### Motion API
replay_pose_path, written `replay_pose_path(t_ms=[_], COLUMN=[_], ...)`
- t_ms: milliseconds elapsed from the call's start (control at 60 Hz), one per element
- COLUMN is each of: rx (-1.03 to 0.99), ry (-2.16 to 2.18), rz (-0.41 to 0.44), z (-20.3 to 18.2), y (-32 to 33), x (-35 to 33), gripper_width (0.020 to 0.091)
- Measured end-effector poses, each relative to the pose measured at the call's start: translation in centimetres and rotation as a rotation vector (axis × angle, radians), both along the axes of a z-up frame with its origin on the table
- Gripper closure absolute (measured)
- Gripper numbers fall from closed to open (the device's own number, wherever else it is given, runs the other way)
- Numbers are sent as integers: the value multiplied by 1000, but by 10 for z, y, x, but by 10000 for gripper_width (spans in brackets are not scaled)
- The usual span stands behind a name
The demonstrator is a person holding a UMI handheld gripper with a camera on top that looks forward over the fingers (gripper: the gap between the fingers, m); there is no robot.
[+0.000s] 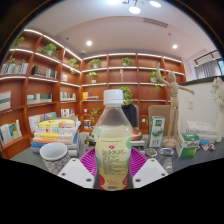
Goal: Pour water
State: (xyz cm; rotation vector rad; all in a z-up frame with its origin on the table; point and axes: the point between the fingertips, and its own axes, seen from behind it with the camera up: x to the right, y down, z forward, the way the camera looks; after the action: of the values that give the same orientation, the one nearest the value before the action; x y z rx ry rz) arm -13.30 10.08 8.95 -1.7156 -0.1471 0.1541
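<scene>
Clear plastic bottle (112, 125) sits dead centre, standing upright with its long axis straight up and down and the cap (113, 94) pointing at the ceiling, no tilt that I can see. It's got a rounded shoulder tapering to a narrow neck, a pale yellowish cap, and a light label wrapped round the middle; the body looks smooth and see-through. The gripper (111, 165) has it between its two fingers, the magenta pads (90, 162) showing on both sides of the bottle's lower part and pressed right up against it, so it looks clamped on the bottle, though I can't tell if the base is on the table (30, 160) or lifted off it. Off to the side of the bottle and a bit nearer the camera sits a round white cup (54, 154) with its open mouth up, well apart from the bottle. Behind it there's a stack of books and boxes (52, 126). On the other side the table is cluttered with small packets, including something green (189, 140), too small to make out properly. Wooden shelves (60, 80) in a warm reddish brown run along the back walls, with leafy plants (48, 48) on the top shelves, and round lights (89, 43) sit in the ceiling.
</scene>
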Motion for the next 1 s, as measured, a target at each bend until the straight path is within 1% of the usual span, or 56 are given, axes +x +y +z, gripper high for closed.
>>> replay_pose_path(t_ms=[133, 150, 300, 317, 350, 400, 417, 433, 483, 533, 750, 850, 1000], rx=[-1, -2, -23, -33, -57, -78, -78, -75, -68, -60, -41, -33, -53], ry=[0, 1, -23, -30, -37, -33, -28, -24, -12, -7, 5, 1, -17], rz=[-9, -11, -25, -30, -48, -71, -79, -82, -108, -125, -140, -215, -267], z=[0, 0, -2, -4, -8, -10, -9, -8, -5, -2, 10, 11, 2], y=[-6, -6, -6, -7, -9, -17, -20, -25, -39, -58, -142, -179, -213], x=[0, 0, 0, 0, 3, 6, 7, 8, 12, 14, 9, 22, 31], gripper_width=[721, 696, 584, 549, 448, 266, 237, 233, 256, 247, 246, 246, 249])
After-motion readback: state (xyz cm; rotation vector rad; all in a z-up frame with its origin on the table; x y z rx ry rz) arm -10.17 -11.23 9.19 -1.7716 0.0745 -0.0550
